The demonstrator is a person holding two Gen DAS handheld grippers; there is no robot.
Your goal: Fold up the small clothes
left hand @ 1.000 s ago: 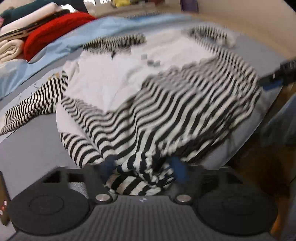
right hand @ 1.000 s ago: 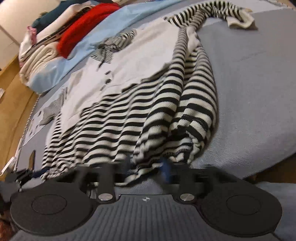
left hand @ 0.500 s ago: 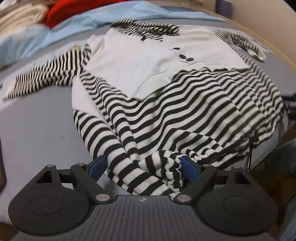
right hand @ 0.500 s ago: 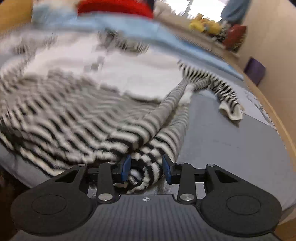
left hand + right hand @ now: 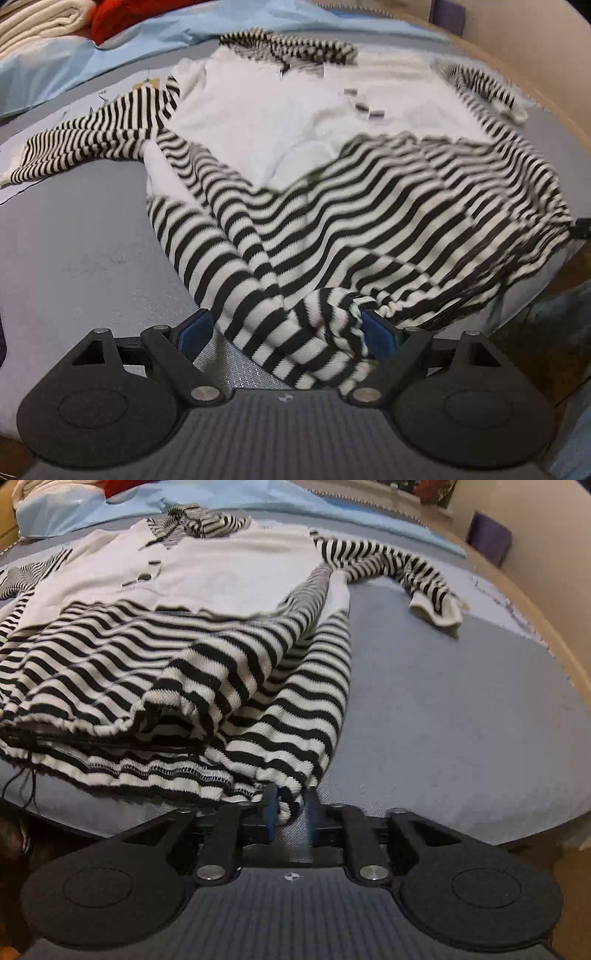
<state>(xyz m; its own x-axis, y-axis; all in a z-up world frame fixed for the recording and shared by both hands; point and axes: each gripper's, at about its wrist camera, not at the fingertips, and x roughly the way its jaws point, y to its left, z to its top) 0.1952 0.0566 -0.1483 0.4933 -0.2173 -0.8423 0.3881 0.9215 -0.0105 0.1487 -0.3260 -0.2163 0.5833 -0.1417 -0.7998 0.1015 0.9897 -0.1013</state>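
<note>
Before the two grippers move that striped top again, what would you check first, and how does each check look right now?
1. Right gripper pinches the hem of the top: ok, fingers close on fabric.
2. Left gripper grips its corner: not ok, jaws wide, cloth only bunched between them.
3. Top lies flat: not ok, lower part wrinkled and heaped.
4. Right sleeve spread out: ok.
5. Left sleeve spread out: ok.
6. Loose threads at the hem snagged: cannot tell.

Spread flat on the mat [image 5: 461, 701] — garment [image 5: 332, 206], hem nearest, collar [image 5: 288, 46] farthest. 1 sleeve [image 5: 92, 140] out left, 1 sleeve [image 5: 399, 568] out right. Behind the mat — sheet [image 5: 74, 66], stacked textiles [image 5: 40, 22] on it.
</note>
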